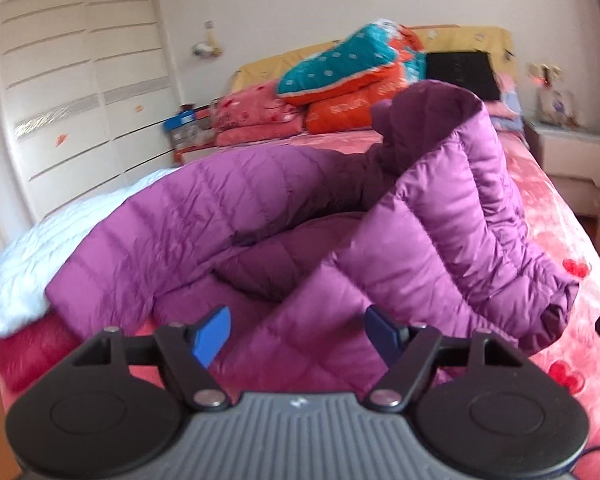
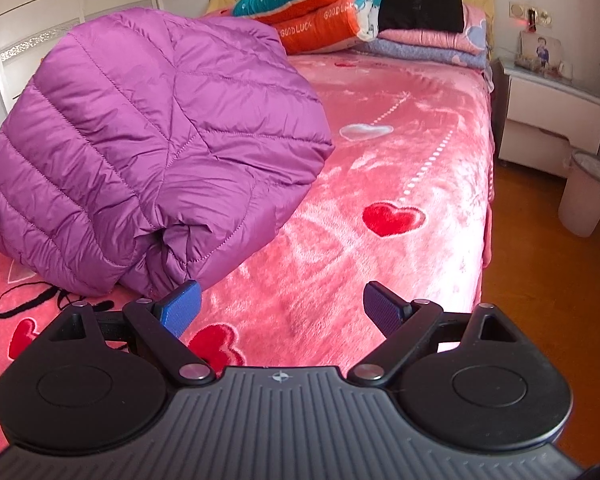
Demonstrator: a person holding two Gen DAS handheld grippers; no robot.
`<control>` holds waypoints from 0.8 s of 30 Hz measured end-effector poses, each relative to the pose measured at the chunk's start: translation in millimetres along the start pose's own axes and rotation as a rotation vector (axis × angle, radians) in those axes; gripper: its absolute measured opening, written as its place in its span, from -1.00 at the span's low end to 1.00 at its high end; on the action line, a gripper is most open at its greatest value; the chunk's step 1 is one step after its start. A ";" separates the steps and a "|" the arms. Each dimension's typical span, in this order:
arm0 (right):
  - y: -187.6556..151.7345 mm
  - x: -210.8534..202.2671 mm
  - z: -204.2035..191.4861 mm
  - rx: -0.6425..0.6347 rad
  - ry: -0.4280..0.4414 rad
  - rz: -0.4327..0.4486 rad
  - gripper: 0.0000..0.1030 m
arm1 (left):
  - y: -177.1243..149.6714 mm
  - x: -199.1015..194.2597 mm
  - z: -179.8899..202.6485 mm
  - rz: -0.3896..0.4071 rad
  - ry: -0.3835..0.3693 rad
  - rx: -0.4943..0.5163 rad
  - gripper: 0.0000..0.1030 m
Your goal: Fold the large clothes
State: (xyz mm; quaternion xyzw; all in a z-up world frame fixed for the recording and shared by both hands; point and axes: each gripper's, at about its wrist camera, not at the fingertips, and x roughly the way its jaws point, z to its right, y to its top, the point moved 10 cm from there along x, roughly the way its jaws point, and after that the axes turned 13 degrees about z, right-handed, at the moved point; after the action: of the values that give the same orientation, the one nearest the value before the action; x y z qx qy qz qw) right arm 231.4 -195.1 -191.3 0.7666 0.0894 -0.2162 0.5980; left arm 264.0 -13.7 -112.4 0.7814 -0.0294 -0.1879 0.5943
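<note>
Left gripper (image 1: 296, 334): jaws spread wide, holding nothing. Quilted fabric of the purple down jacket (image 1: 292, 216) sits directly beyond the gap; contact can't be confirmed from this angle.

Right gripper (image 2: 280, 312): jaws also released, empty. Between and ahead of them only the pink heart-print blanket (image 2: 380, 152). The jacket (image 2: 148, 136) bulges ahead-left of these jaws, its nearest fold just beside the left blue pad (image 2: 180, 310); touching or not, can't tell.

Jacket state, left wrist view: a long panel or sleeve arcs up ahead-left of the jaws, and another section loops over ahead-right, with its open end drooping toward the blanket. The lobes curl over a darker hollow in the middle. Puffy, standing off the bed, not pressed flat.

Progress estimate: partway. Sides look brought in over the body, but the bundle is loose and lopsided, with no compact rectangle yet. Likely left: lay both lobes flat, fold lengthwise, compress. Slick down shell will tend to spring back, so expect re-grips.

Further out: a white quilted garment (image 1: 60, 236) far left of the left jaws, possibly next in line. Beyond, at the headboard, stacked quilts (image 2: 320, 12). Nightstand (image 2: 552, 120) and bin (image 2: 588, 192) far right.
</note>
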 end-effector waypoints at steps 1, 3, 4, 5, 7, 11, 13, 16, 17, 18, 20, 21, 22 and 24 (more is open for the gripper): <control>-1.5 0.3 0.5 0.006 0.003 -0.008 1.00 | 2.5 3.6 1.8 0.005 -0.022 0.024 0.46; -3.6 3.9 1.3 0.015 0.010 -0.022 1.00 | 5.6 11.2 7.0 0.005 -0.070 0.060 0.46; -5.2 2.5 0.7 0.019 0.015 -0.029 1.00 | 6.3 15.3 10.1 -0.003 -0.103 0.069 0.46; -6.2 3.6 0.0 0.021 0.018 -0.034 1.00 | 5.3 18.8 12.3 -0.014 -0.129 0.073 0.46; -7.3 6.0 -0.3 0.023 0.023 -0.040 1.00 | 3.2 25.6 18.7 -0.037 -0.183 0.086 0.46; -10.2 9.4 1.8 0.038 0.025 -0.054 1.00 | 0.2 37.8 32.6 -0.082 -0.263 0.077 0.43; -11.6 11.2 3.2 0.052 0.026 -0.064 1.00 | -2.3 42.1 39.9 -0.099 -0.282 0.084 0.39; -12.6 12.8 5.3 0.066 0.026 -0.072 1.00 | -7.2 45.1 49.1 -0.124 -0.304 0.068 0.13; -13.0 13.0 5.4 0.068 0.027 -0.073 1.00 | -8.1 46.3 50.8 -0.129 -0.307 0.054 -0.02; -13.5 12.6 5.1 0.071 0.031 -0.075 1.00 | -8.9 45.2 51.0 -0.133 -0.309 0.041 -0.11; -13.9 12.6 4.0 0.076 0.040 -0.075 1.00 | -9.7 44.7 52.6 -0.142 -0.312 0.002 -0.39; -13.8 11.9 3.1 0.077 0.044 -0.074 1.00 | -9.9 44.3 53.2 -0.146 -0.311 -0.015 -0.44; -13.6 11.6 2.6 0.077 0.047 -0.072 1.00 | -10.3 42.9 54.7 -0.150 -0.311 -0.031 -0.55; -14.0 11.8 2.4 0.082 0.047 -0.078 1.00 | -10.7 39.7 57.4 -0.158 -0.308 -0.053 -0.65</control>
State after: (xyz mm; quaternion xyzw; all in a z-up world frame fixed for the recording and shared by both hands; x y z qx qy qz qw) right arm 235.8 -195.1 -209.2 0.7911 0.1246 -0.2247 0.5551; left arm 280.1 -73.9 -145.6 0.7273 -0.0536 -0.3521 0.5866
